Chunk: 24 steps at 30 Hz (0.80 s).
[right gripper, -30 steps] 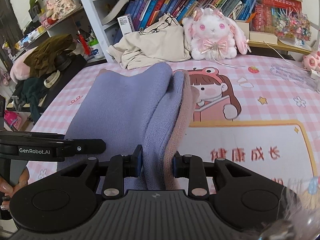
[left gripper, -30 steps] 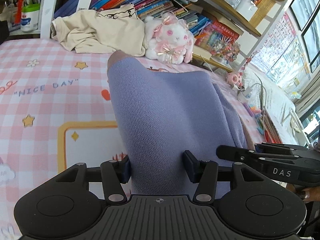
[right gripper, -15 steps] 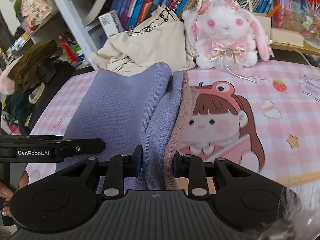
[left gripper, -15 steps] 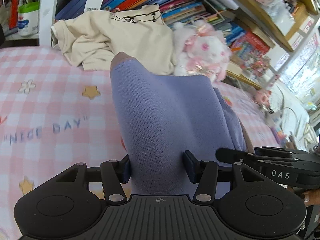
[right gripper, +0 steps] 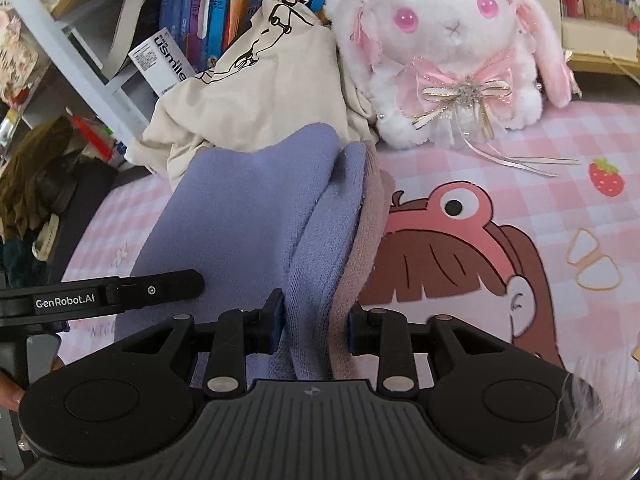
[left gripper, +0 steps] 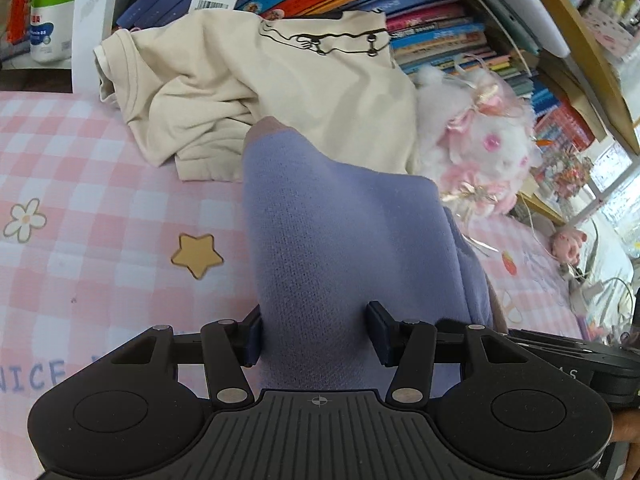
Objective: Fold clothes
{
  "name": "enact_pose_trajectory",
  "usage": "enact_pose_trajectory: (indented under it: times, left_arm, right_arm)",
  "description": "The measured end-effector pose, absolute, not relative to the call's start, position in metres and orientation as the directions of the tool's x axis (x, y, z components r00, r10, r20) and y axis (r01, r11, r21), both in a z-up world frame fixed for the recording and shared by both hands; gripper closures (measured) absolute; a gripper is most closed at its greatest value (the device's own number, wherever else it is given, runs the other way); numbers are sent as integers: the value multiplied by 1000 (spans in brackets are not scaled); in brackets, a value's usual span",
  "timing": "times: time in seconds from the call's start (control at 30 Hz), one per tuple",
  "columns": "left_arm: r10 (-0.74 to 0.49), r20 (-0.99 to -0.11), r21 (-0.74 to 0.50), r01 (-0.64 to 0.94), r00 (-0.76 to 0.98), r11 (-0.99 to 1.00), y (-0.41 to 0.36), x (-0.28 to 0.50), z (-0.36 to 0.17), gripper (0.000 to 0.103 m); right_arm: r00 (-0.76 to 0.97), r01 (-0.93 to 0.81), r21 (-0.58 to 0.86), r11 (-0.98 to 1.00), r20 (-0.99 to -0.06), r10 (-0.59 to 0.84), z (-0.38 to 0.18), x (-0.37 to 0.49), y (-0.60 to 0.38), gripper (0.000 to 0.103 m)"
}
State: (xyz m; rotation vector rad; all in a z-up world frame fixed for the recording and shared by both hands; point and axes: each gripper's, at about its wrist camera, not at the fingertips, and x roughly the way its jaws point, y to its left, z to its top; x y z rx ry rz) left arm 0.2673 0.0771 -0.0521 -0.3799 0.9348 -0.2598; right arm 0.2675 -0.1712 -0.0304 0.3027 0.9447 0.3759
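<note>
A folded lilac knit garment [left gripper: 340, 248] with a mauve trim edge [right gripper: 370, 216] is held between both grippers above the pink checked mat [left gripper: 80, 200]. My left gripper [left gripper: 316, 332] is shut on its left end. My right gripper [right gripper: 314, 326] is shut on its right end, where several folded layers show. The garment's far end points at a crumpled cream T-shirt [left gripper: 280, 92], also in the right wrist view [right gripper: 260, 92], lying at the back of the mat. Each gripper shows at the edge of the other's view.
A white plush bunny [right gripper: 448, 52] sits to the right of the cream shirt, seen too in the left wrist view [left gripper: 480, 152]. Bookshelves [left gripper: 360, 0] stand right behind them. Dark clothes [right gripper: 36, 184] lie off the mat's left edge. Cables and small toys [left gripper: 592, 272] lie far right.
Both grippers have carried the lilac garment forward toward the cream shirt and the bunny, which now look much closer. Both grips are unchanged.
</note>
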Motion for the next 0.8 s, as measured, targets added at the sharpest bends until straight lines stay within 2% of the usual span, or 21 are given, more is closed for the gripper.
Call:
enact_pose_trajectory:
  times: [0.2, 0.3, 0.33, 0.43, 0.53, 0.67, 0.8]
  left_arm:
    - [-370, -725, -438, 25, 580, 899, 85, 277, -58, 47]
    - [-359, -721, -433, 19, 593, 901, 84, 277, -58, 45]
    - [-352, -720, -427, 18, 598, 904, 83, 276, -58, 44]
    - [-303, -721, -376, 15, 623, 926, 78, 269, -52, 39]
    - [-259, -709, -328, 18, 656, 944, 72, 256, -42, 36]
    - [-219, -667, -287, 26, 712, 958, 63, 226, -25, 29]
    - [-149, -655, -200, 19, 741, 980, 51, 191, -11, 19]
  right_arm:
    - [522, -173, 439, 882, -718, 460, -39, 279, -170, 70]
    - [517, -161, 462, 872, -713, 474, -42, 282, -174, 63]
    - [515, -158, 466, 871, -713, 475, -42, 282, -175, 60]
    - [515, -154, 460, 874, -718, 468, -39, 278, -177, 42]
    - [537, -171, 454, 874, -701, 469, -30, 267, -181, 33]
    - [597, -218, 379, 899, -677, 430, -14, 237, -185, 25]
    - [652, -243, 272, 931, -665, 364, -4, 200, -184, 23]
